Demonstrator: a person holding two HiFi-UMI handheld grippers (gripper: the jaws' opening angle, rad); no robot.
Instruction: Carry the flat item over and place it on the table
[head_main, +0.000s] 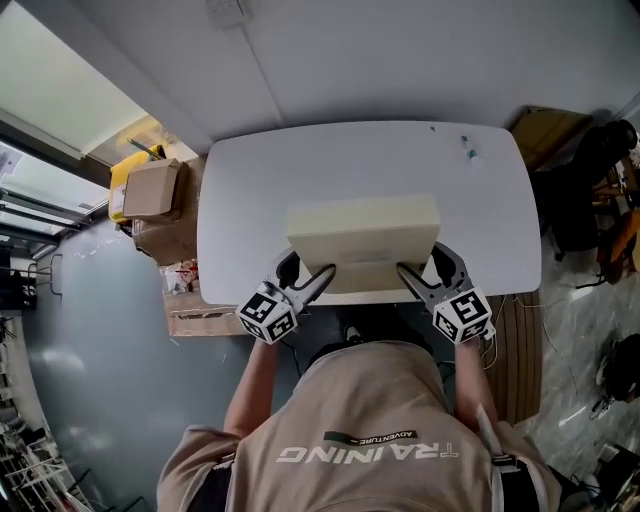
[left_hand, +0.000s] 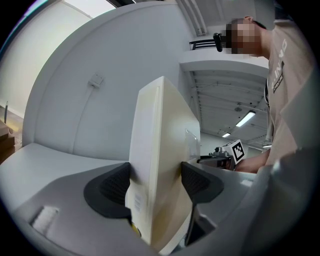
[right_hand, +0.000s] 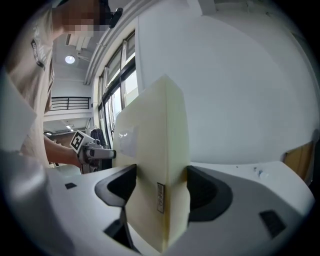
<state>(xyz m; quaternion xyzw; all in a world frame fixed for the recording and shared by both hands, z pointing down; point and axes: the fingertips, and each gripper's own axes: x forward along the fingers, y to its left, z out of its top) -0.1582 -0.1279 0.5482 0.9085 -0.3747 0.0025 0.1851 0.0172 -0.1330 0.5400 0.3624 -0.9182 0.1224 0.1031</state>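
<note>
A flat cream-coloured box (head_main: 363, 241) is held above the near part of the white table (head_main: 240, 200). My left gripper (head_main: 318, 279) is shut on the box's near left corner, and my right gripper (head_main: 410, 275) is shut on its near right corner. In the left gripper view the box (left_hand: 160, 165) stands edge-on between the two black pads. The right gripper view shows the same box (right_hand: 155, 170) clamped between its pads, with a small label on the edge. Each gripper view shows the other gripper's marker cube (left_hand: 236, 149) (right_hand: 77, 141) past the box.
A small object (head_main: 467, 150) lies near the table's far right. Cardboard boxes (head_main: 152, 190) and a yellow item (head_main: 125, 172) stand left of the table. A wooden board (head_main: 515, 350) and a dark chair (head_main: 585, 190) are on the right. A wall runs behind the table.
</note>
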